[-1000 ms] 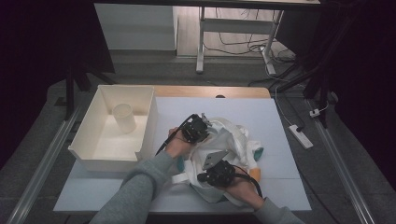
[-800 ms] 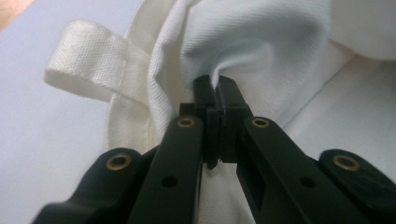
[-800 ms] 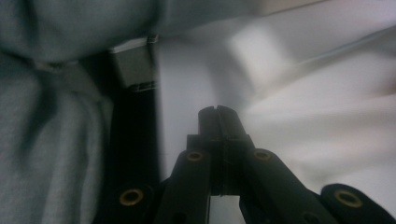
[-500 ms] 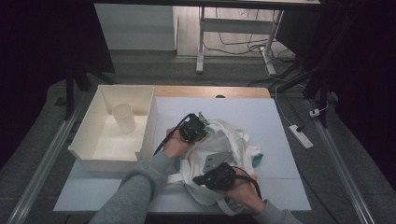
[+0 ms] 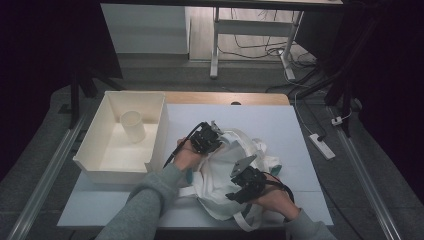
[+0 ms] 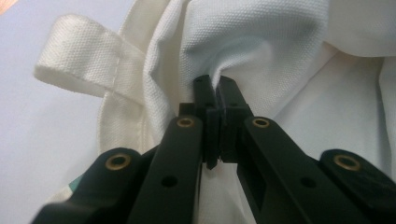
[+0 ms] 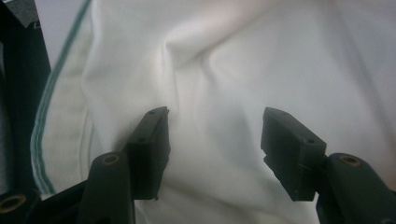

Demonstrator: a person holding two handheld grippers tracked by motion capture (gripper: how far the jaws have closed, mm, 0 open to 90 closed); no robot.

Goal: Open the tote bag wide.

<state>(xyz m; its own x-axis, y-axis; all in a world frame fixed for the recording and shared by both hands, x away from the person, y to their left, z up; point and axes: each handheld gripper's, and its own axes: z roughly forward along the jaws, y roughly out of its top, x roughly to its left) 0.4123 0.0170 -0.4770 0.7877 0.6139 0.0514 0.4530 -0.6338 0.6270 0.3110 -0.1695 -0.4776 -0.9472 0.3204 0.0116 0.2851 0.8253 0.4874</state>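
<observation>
– Where is the soft white cloth bag with the long strap?

– It lies crumpled in the middle of the pale blue table, beside the white plastic bin.

– What do your tools hold?

– My left gripper pinches a fold tight. My right gripper has just been opening. Its jaws stand apart over the cloth and hold nothing.

– Is the bag hard to move?

– I think it is light and floppy. It will sag, so I would grab a thick hem or the strap.

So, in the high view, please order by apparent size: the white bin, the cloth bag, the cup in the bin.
1. white bin
2. cloth bag, nearly as large, so this order is unsure
3. cup, clearly smallest
</observation>
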